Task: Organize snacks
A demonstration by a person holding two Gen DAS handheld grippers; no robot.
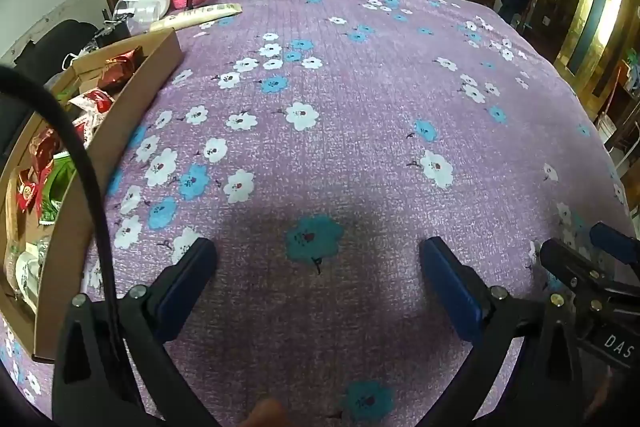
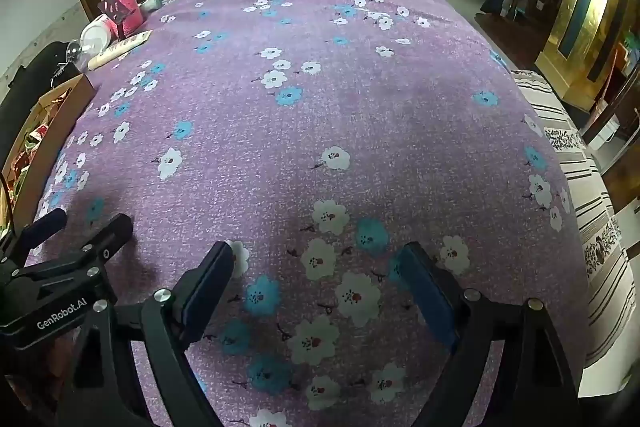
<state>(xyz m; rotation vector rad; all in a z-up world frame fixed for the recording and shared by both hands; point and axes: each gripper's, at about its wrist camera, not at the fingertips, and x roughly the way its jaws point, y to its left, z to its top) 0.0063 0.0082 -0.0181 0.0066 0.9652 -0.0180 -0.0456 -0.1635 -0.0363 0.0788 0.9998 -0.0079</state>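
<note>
Purple flowered cloth [image 1: 360, 75] covers the tabletop. Both tools, left tool [image 1: 318, 263] and right tool [image 2: 316, 267], hover above it with jaws spread wide, gripping nothing. Wrapped snacks [image 1: 100, 99] lie in a cardboard box [image 1: 132, 99] at the left edge.

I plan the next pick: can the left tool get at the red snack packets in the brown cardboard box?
Probably yes: the left tool is open, and the red snack packets lie uncovered in the open-topped brown cardboard box beside it.
</note>
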